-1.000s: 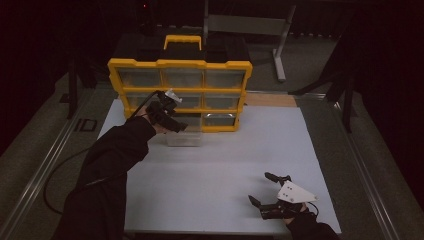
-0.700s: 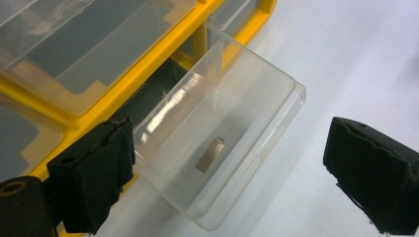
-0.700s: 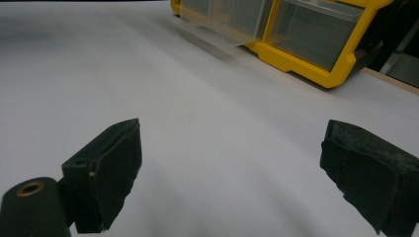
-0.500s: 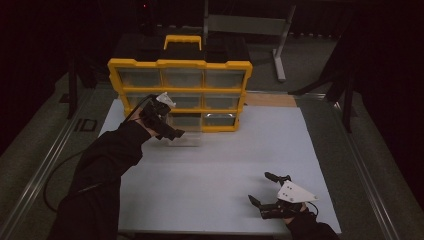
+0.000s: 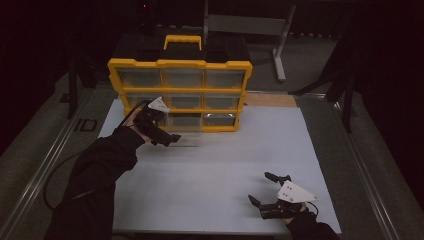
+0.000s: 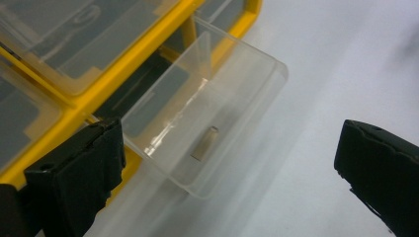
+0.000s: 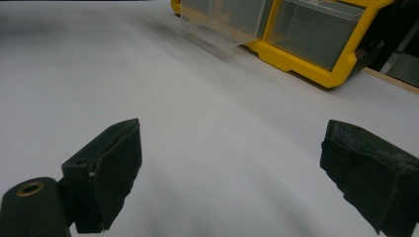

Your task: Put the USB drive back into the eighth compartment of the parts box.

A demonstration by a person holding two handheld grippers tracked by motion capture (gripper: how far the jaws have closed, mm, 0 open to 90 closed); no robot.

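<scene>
A yellow organizer (image 5: pixel 177 65) with clear drawers stands at the back of the white table (image 5: pixel 225 160). One clear drawer (image 5: pixel 189 138) of its bottom row is pulled out onto the table. In the left gripper view that drawer (image 6: pixel 232 84) holds a small metal piece (image 6: pixel 204 143). My left gripper (image 5: pixel 167 138) sits at the drawer's left front; its jaws have just been opening and stand wide, and the pads (image 6: pixel 79 170) do not press the drawer's corner that lies between them. My right gripper (image 5: pixel 263 188) rests open and empty near the front edge.
The organizer's other drawers (image 5: pixel 220 120) are closed. A wooden strip (image 5: pixel 270 99) lies behind the table at the right. Metal rails (image 5: pixel 50 165) run along both sides. In the right gripper view the pulled-out drawer (image 7: pixel 222 19) and yellow frame (image 7: pixel 306 61) lie far ahead.
My left gripper has opened and drawn slightly left and toward me, away from the drawer front. The drawer stays pulled out. The right gripper has not moved.
</scene>
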